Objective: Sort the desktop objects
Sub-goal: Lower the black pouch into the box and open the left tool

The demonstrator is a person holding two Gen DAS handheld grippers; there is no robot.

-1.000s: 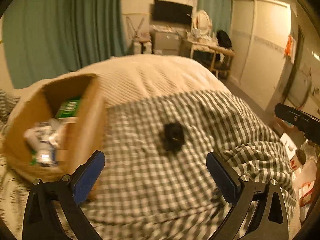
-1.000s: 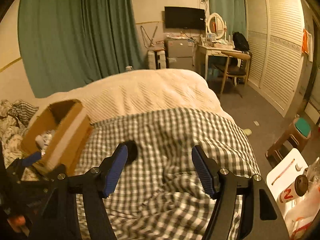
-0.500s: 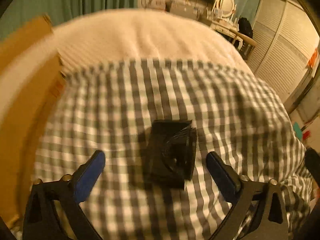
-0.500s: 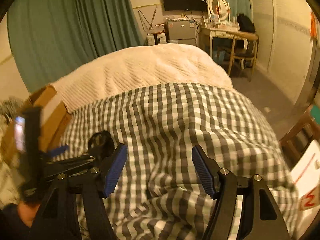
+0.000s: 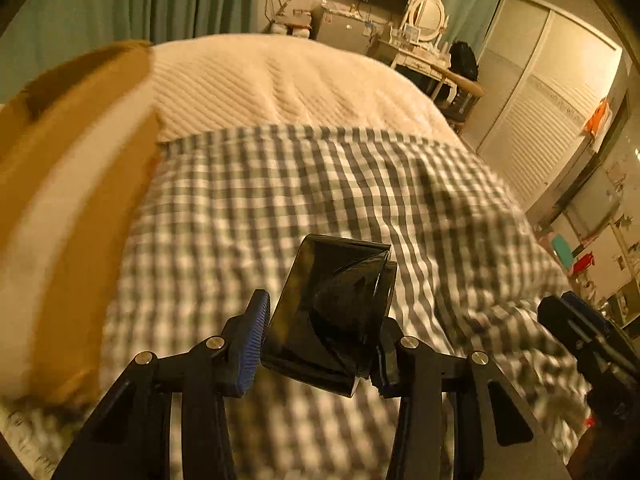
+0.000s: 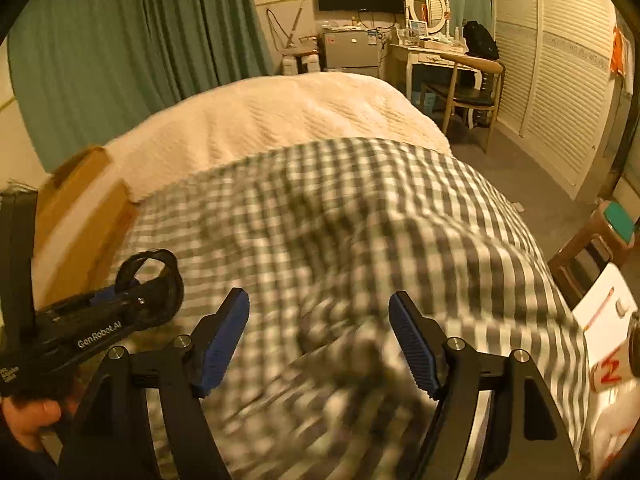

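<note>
- Your left gripper (image 5: 320,340) is closing w/ the black tape roll (image 5: 332,312) between its jaws; blue pads sit right at the roll's sides, can't tell if they're pressing yet.
- Roll sits on the checked blanket (image 5: 320,184), near the front edge of the bed, its hollow side facing the left cam.
- Cardboard box (image 5: 72,184) stands to the left of the roll on the bed, blurred; contents not visible.
- Your right gripper (image 6: 320,336) is opening, nothing between the pads, just rumpled checked blanket below.
- In the right cam, the left gripper shows at lower left w/ the roll at its tip, your hand (image 6: 28,420) on its handle.
- Cream bedspread (image 6: 280,120) covers the far half of the bed.
</note>
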